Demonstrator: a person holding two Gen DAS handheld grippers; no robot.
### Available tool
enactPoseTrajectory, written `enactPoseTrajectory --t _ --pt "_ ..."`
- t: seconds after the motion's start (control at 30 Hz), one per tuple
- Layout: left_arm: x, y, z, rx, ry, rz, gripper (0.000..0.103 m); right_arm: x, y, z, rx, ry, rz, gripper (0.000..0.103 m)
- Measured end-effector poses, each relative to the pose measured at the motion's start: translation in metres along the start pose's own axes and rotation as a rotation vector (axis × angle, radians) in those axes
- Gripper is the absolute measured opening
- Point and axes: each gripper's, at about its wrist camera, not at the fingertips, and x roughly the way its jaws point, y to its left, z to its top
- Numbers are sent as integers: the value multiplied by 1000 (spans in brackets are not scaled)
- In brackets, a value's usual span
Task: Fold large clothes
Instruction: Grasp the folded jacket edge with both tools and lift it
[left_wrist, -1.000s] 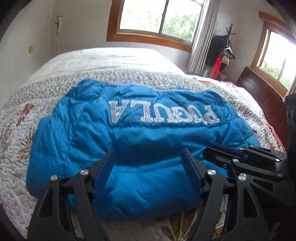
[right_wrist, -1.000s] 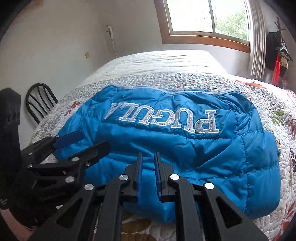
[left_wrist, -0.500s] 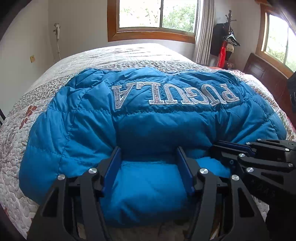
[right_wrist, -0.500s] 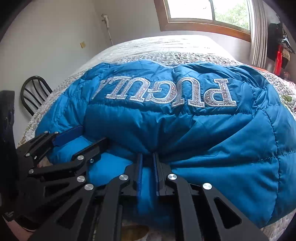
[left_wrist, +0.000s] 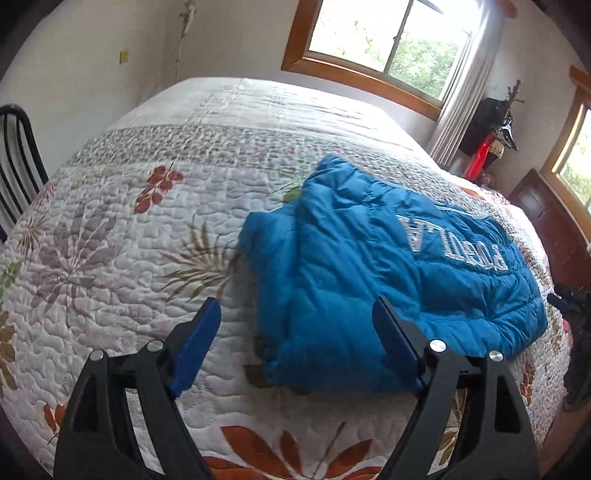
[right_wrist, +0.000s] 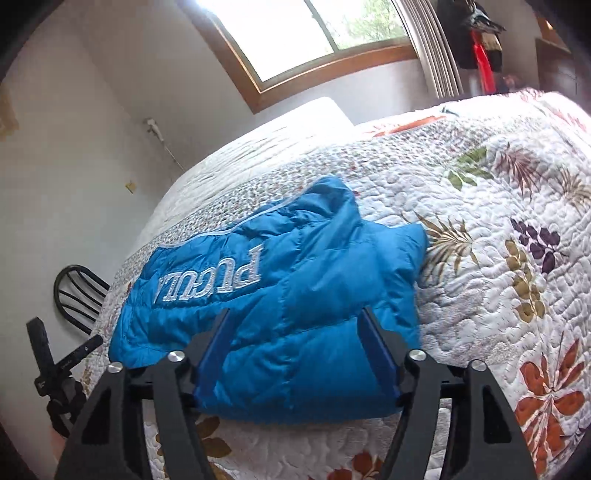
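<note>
While both claws, left (left_wrist: 295, 343) and right (right_wrist: 295, 347), are opening and grip nothing, the jacket (left_wrist: 388, 277) lies folded near the quilt's (left_wrist: 129, 240) near edge, apparently needing little more.

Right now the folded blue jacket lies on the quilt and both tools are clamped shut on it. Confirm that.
Not quite. The folded blue jacket does lie on the quilt, but both wrist views show the left tool and right tool opening, gripping nothing.

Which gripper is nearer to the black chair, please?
Left. The left gripper is on the black chair's side; the right gripper faces the blue jacket, farther off.
</note>
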Motion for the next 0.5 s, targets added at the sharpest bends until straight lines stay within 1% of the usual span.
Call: enactPoseTrajectory --t 0.1,0.13,0.17,0.27,0.33,0.5 --pt "17 26 3 -69 71 -63 86 12 -32 9 81 49 10 74" --pt "24 29 3 -90 91 -88 86 16 -40 11 104 61 14 75" --pt "30 34 3 -114 108 -122 86 21 -47 12 123 77 32 76" --pt "47 39 5 -157 147 -222 87 35 -60 15 162 120 84 76" --pt "56 36 8 -165 166 -254 88 44 -63 17 165 136 86 77" --pt "81 31 15 -176 211 -295 90 72 -69 24 179 190 115 82"
